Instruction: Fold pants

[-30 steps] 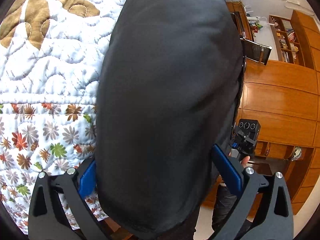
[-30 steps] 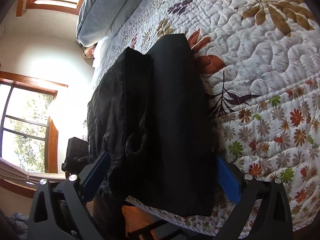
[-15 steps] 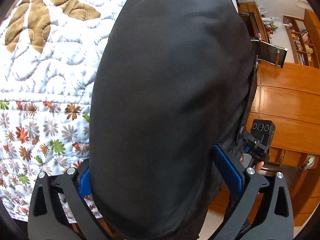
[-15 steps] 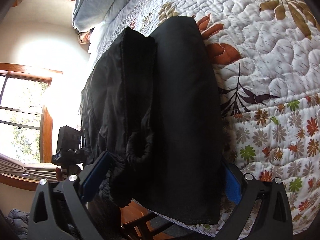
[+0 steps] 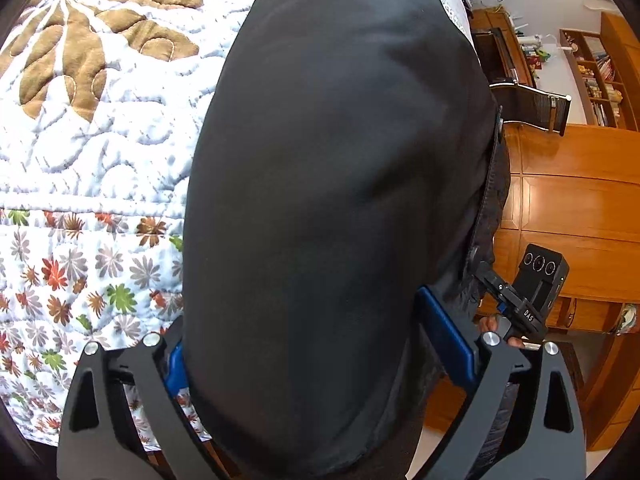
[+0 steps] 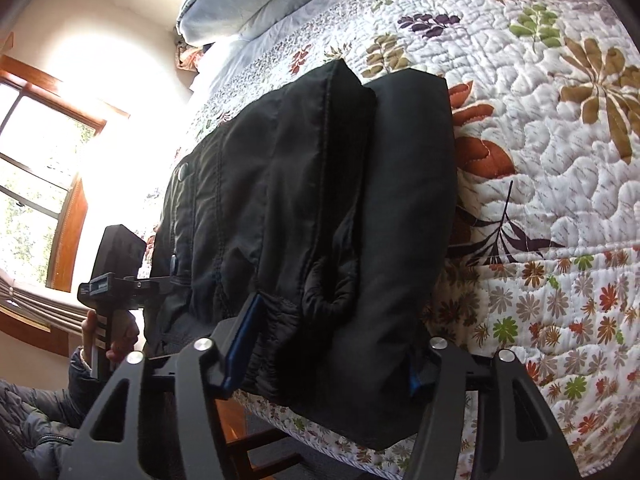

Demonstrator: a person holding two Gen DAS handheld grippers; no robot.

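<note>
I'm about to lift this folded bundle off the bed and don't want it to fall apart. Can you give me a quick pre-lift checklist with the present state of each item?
1. Black folded fabric pants stacked in layers on the white floral quilted bedspread: ok.
2. Right claw straddles the bundle's near end; its jaws have just been closing with fabric between them: ok.
3. Right claw pads firmly pinching all layers: cannot tell.
4. Left claw straddles the other end, jaws just closing slightly on fabric: ok.
5. Left claw pads pressing on the cloth: cannot tell.
6. Near edge of the bundle overhangs the bed edge, free to droop: not ok.
</note>
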